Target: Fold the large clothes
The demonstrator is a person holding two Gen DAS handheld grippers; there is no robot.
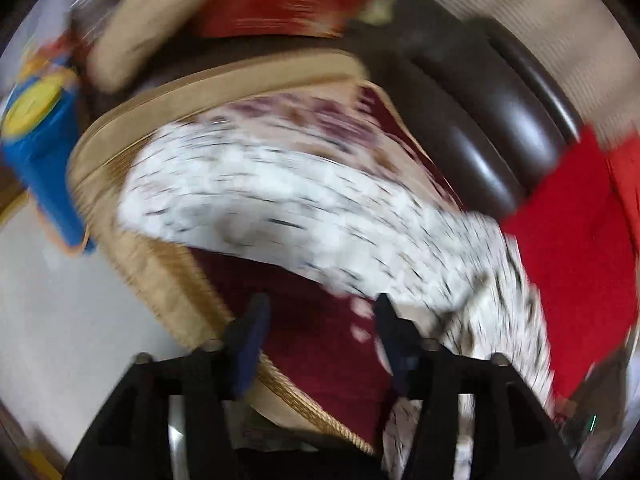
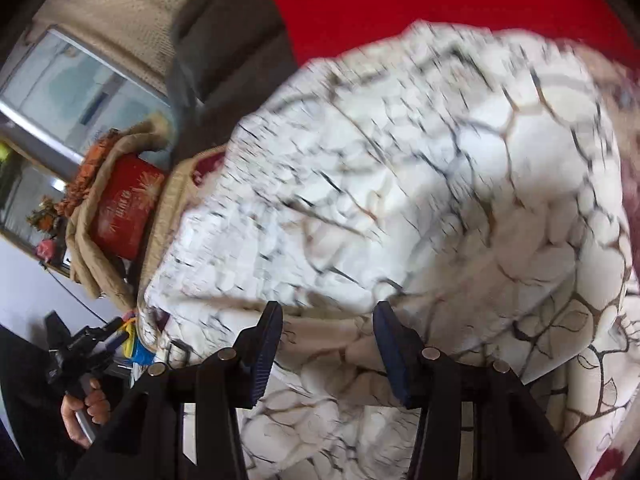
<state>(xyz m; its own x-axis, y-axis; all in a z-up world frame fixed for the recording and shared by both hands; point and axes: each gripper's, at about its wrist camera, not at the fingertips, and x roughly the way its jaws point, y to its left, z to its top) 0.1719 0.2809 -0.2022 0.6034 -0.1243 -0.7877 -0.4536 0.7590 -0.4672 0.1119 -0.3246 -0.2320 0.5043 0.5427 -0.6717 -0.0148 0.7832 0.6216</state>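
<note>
A large white garment with a dark branching print point(image 1: 288, 200) lies spread on a maroon and tan sofa seat point(image 1: 320, 344); the left wrist view is motion-blurred. My left gripper point(image 1: 320, 312) is open and empty, just short of the garment's near edge. In the right wrist view the same garment point(image 2: 400, 200) fills most of the frame. My right gripper point(image 2: 328, 316) is open above it, holding nothing. The left gripper and the hand that holds it show at the lower left of the right wrist view point(image 2: 88, 352).
A red cloth point(image 1: 568, 248) lies right of the garment, also seen in the right wrist view point(image 2: 400, 4). A dark brown sofa arm point(image 1: 480, 120) runs behind. A blue and yellow object point(image 1: 36, 148) stands at the left. A red box point(image 2: 128, 212) and a window point(image 2: 68, 96) sit far left.
</note>
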